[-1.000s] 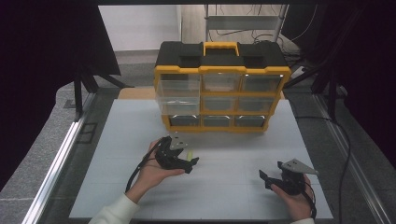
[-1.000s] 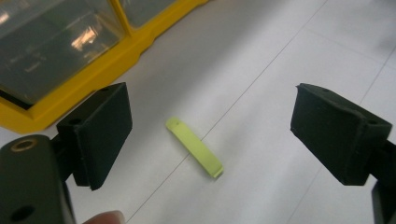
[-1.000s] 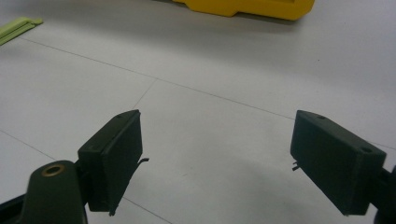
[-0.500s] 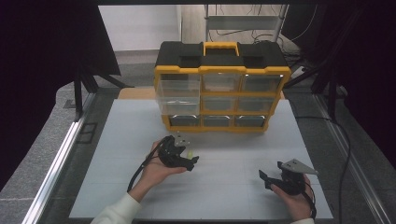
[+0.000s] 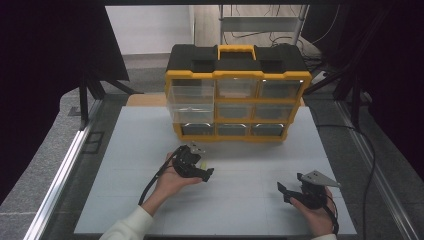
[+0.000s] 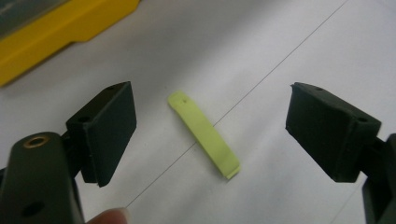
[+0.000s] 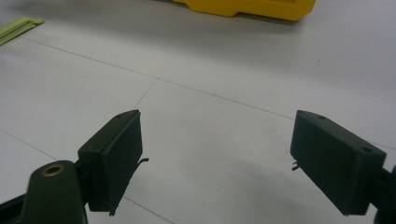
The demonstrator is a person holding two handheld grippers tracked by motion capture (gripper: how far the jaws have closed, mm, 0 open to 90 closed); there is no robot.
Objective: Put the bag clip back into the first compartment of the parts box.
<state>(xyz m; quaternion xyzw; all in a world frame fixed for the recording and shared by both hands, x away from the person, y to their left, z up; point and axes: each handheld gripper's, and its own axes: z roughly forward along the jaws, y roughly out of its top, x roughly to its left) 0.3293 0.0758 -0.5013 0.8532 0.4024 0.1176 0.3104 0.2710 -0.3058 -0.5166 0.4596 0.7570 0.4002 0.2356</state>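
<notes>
Left claw (image 6: 210, 135) released, jaws straddling the yellow-green strip (image 6: 205, 134) flat on the white surface (image 5: 250, 165) — lined up to pinch; right claw (image 7: 217, 158) released, idle — holding nothing.

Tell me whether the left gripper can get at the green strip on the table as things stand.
Probably yes. The left gripper is open, its jaws standing on either side of the green strip, which lies flat on the white table with nothing on or against it.
</notes>
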